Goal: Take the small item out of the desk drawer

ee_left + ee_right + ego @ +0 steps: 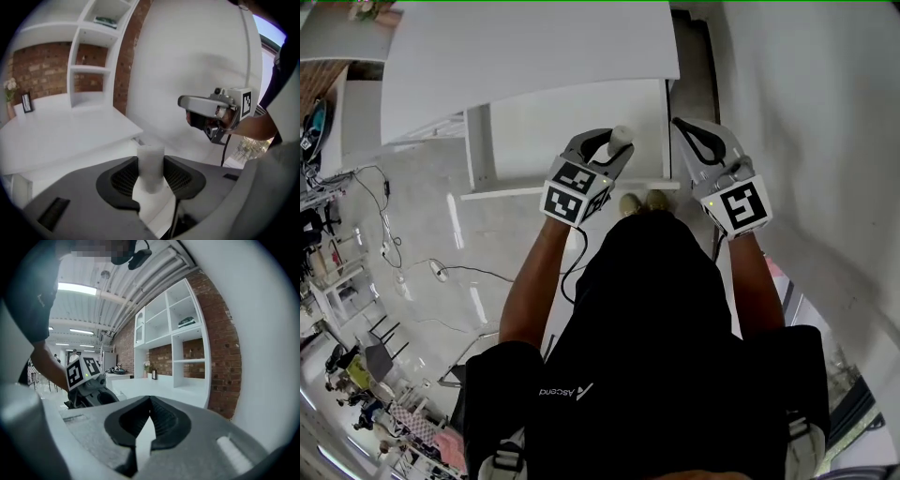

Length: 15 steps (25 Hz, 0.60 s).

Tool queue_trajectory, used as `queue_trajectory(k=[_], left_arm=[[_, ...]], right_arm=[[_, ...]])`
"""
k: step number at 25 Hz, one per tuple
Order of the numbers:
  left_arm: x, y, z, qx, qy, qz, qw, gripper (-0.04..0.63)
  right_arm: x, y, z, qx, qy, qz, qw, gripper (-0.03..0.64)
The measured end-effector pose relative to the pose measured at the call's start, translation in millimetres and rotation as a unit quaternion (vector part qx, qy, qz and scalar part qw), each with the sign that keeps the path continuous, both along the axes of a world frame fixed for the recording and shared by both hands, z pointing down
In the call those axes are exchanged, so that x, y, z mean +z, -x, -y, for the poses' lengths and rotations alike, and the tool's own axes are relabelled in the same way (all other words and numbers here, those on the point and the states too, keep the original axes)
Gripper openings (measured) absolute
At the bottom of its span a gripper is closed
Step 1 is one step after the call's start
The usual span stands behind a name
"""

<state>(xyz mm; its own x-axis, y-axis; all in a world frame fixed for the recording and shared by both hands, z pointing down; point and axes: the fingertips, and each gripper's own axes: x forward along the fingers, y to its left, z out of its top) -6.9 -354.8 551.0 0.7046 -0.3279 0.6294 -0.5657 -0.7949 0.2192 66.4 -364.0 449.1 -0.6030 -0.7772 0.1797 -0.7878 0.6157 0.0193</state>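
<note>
Small item [622, 139] [150, 157]: pale white cylinder, upright, clamped between the left gripper [614, 152] [151, 164] pads. It pokes out above the jaw tips and both pads are touching it. In the head view it's at centre frame, held up over the flat white surface [572, 131] that sticks out from under the desk top [525, 56]. That looks like the open drawer, can't confirm. The item is clear of it, not resting on anything.

Right gripper [698, 141] [150, 401]: jaws together at the tips, nothing between them. It sits just right of the left one in the head view, at about the same height, and the two aren't touching. Each gripper shows up in the other's view, marker cube facing the camera.

Person's shoes [642, 202] are just below the grippers in the head view, at the white surface's front edge.

Background: white shelving [93, 56] [173, 333] on a brick wall behind the desk. Small frame [27, 102] and flowers [9, 86] are at the left edge of the left gripper view. Loose cables [394, 244] lie on the floor, left side of the head view.
</note>
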Motion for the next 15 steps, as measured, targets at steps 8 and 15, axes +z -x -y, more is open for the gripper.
queue_trajectory(k=[8,15], left_arm=[[-141,34,-22,-0.076,-0.193,-0.147,0.9672,0.164],[-213,60,-49,-0.123,-0.296,-0.175,0.9309,0.164]], right_arm=[[-77,28,-31,-0.014,-0.058,0.045,0.997,0.0],[-117,36,-60,-0.03,-0.096,0.064,0.993,0.0]])
